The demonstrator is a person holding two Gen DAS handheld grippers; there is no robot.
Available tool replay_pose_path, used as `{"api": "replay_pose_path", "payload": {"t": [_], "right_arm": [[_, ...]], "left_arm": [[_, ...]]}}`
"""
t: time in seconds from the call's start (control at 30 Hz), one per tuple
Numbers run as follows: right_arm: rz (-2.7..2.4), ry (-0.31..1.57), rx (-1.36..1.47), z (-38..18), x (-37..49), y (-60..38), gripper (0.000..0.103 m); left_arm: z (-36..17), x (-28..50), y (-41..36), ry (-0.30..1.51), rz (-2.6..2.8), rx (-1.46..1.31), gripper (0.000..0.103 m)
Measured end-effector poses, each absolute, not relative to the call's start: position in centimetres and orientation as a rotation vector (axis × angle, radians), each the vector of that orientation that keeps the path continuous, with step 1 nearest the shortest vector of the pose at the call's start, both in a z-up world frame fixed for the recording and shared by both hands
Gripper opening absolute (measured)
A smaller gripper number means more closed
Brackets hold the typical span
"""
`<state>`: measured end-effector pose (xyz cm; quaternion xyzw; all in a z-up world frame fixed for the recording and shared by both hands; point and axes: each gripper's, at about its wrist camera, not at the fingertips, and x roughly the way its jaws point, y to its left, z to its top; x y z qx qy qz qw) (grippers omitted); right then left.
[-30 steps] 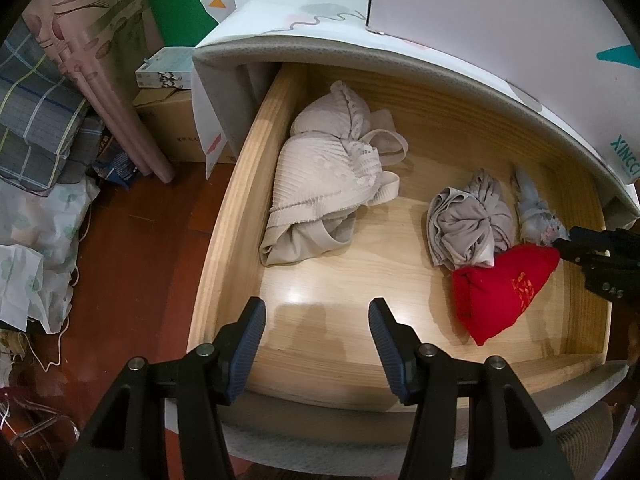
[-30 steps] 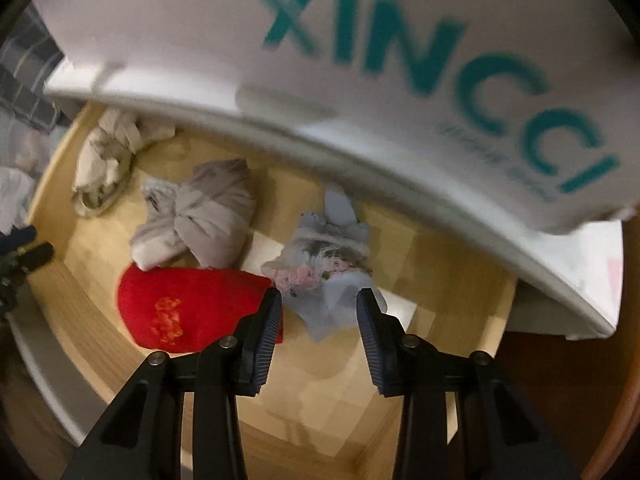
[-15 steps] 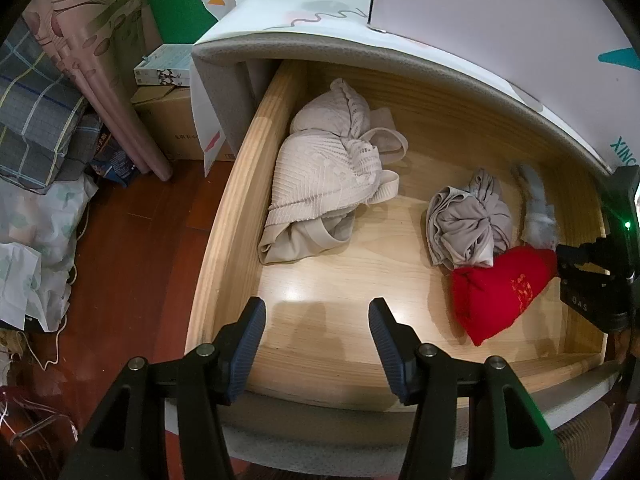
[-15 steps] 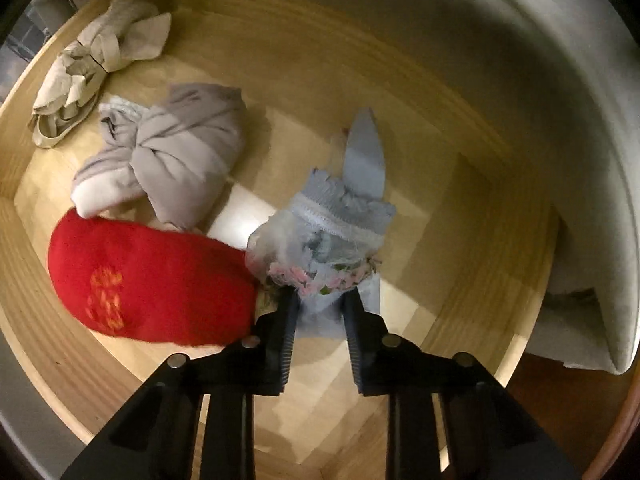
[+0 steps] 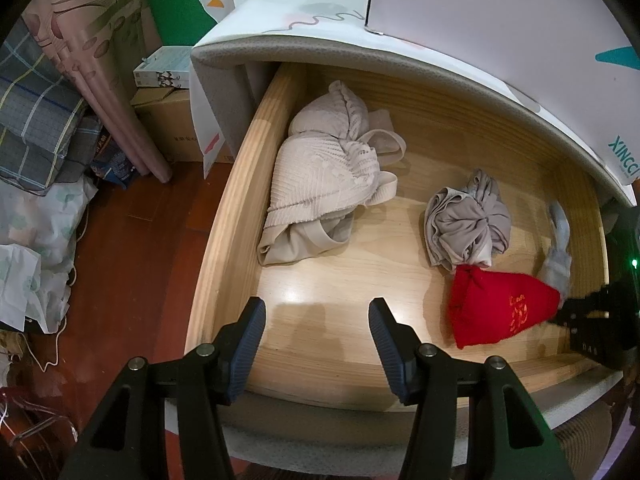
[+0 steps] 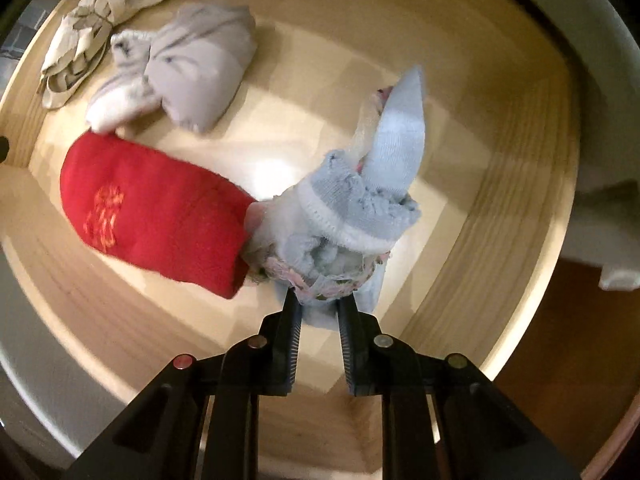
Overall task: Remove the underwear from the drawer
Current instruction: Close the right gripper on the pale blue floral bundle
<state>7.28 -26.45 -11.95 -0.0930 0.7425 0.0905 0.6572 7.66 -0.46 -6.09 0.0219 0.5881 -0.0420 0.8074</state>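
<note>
- My right gripper (image 6: 318, 306) is clamped on the near end of the pale blue underwear (image 6: 360, 208), at the right side of the drawer (image 5: 224, 216).
- Its long axis runs near to far; the tapered tip points toward the far wall.
- It touches the red bundle (image 6: 160, 216) on its left.
- My left gripper (image 5: 316, 320) hangs spread wide and empty at the near edge, well apart from it.

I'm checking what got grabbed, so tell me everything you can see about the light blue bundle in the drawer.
The light blue bundle looks like soft knit fabric, rolled up, with a white ribbed band, a frilly edge and a pink floral lace trim at its lower end. One pointed blue end sticks up and away. It sits at the right end of the wooden drawer, pressed against the red bundle. The right tongs are shut on its lower edge.
</note>
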Motion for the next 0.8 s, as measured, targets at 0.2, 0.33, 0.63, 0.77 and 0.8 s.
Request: {"api": "replay_pose_path", "payload": {"t": [0.2,0.33,0.63,0.77,0.8], "right_arm": [[0.198,1.731,-0.167,-12.1,6.9,-27.3,0.02],[0.17,1.703,-0.136,-11.3,6.1,-27.8,0.029],[0.114,1.626,-0.197,-11.1,9.6,-26.2,0.057],[0.119,1.641,-0.247,-12.4,10.7,-25.6,0.058],[0.127,1.644,-0.251,-12.7,11.0,-25.5,0.056]], "left_arm": [[-6.1,7.6,-0.5,1.257,-0.095,0.043,0.055],[-6.1,7.6,-0.5,1.255,-0.096,0.045,0.055],[-6.1,7.6,-0.6,1.256,-0.096,0.047,0.055],[-6.1,7.8,-0.5,1.264,-0.099,0.043,0.055],[-6.1,7.8,-0.5,1.265,-0.1,0.042,0.055]]}}
